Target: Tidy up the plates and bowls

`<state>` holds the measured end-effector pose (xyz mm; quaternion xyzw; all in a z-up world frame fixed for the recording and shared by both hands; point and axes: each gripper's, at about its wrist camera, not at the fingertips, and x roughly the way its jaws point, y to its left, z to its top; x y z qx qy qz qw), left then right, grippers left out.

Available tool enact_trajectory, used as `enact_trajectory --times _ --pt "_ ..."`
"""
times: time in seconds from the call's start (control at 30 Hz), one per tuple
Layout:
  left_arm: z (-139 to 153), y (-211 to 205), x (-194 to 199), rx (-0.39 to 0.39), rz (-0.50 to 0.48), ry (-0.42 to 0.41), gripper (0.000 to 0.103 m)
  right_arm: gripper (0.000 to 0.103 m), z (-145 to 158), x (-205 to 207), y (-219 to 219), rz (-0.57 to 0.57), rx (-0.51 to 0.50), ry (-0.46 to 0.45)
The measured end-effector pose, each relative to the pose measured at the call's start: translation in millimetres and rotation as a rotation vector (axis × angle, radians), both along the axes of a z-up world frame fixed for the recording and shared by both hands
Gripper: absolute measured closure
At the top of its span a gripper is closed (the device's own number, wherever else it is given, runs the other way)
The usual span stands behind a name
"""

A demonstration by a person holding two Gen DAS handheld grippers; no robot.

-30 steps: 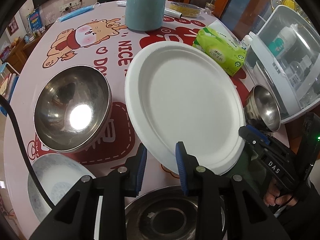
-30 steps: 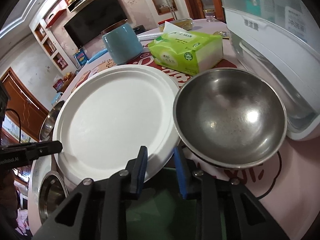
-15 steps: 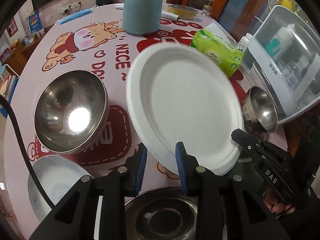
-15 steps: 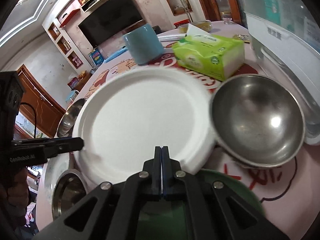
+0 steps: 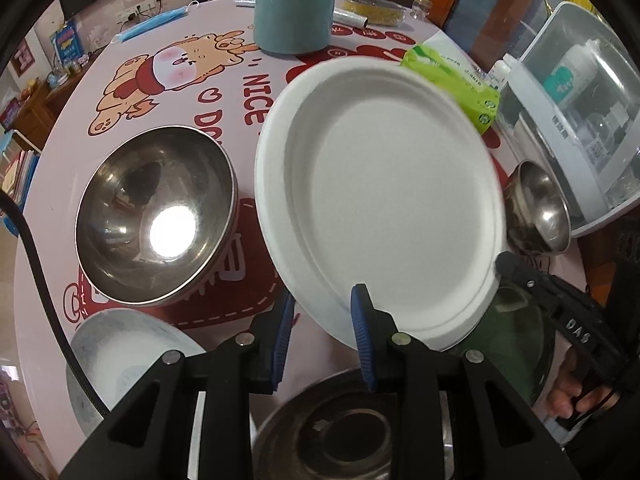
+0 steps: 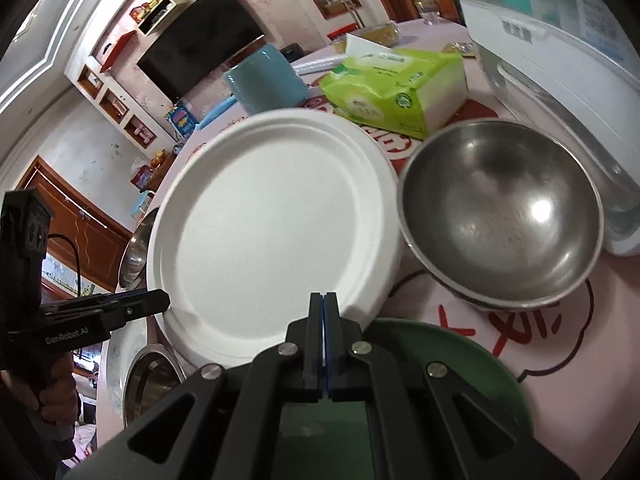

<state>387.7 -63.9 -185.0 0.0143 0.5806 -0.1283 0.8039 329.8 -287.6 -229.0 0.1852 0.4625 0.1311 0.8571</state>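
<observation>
The right gripper [image 6: 324,320] is clamping the near rim of the white plate [image 6: 276,220], its blue-lined jaws pinched flat together on the thin edge, so the plate is hanging tilted in the air above the table [image 5: 76,152] rather than lying on it; a rim pinch looks like the only purchase a flat plate offers, and the light plate is probably bending little under its own weight. Beneath that gripper a green plate [image 6: 452,356] is lying on the table, and just to the right of the white plate a small steel bowl [image 6: 500,216] is sitting upright, close to the plate's edge but, as far as the view tells, not touching it. The left gripper [image 5: 320,336] is waiting with its jaws spread wide and nothing between them, hovering just beside the plate's lower edge, perhaps ready to steady it or take the next dish. Below it a steel dish [image 5: 344,428] is sitting, partly hidden by the fingers, with a pale patterned plate [image 5: 120,356] to its left and a large steel bowl [image 5: 156,216] beyond that. Farther out are standing a teal jar [image 5: 294,8], a green tissue pack [image 5: 452,80] and a white plastic cabinet [image 5: 580,112]. The sorting seems barely begun, since dishes are lying scattered and unstacked.
</observation>
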Motion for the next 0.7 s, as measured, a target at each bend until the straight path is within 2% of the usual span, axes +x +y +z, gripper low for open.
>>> enact_trajectory --times 0.13,0.2,0.3,0.37,0.47,0.7 --pt "-5 4 5 -0.003 -0.003 0.026 0.075 0.101 -1 0 -6 -0.025 0.004 0.041" --pt "-5 4 6 -0.006 -0.011 0.027 0.075 0.098 0 -1 -8 -0.043 -0.003 0.053" --pt "-7 4 8 -0.003 -0.022 0.03 0.075 0.083 3 -1 -14 -0.073 0.016 0.07" --pt "-10 5 10 -0.006 -0.032 0.035 0.075 0.068 7 0 -19 -0.097 0.029 0.077" --pt "-12 8 12 -0.016 -0.04 0.038 0.075 0.06 8 6 -21 -0.102 0.042 0.091" --pt "-15 11 13 -0.037 -0.055 0.028 0.075 0.058 -2 18 -19 -0.092 0.038 0.113"
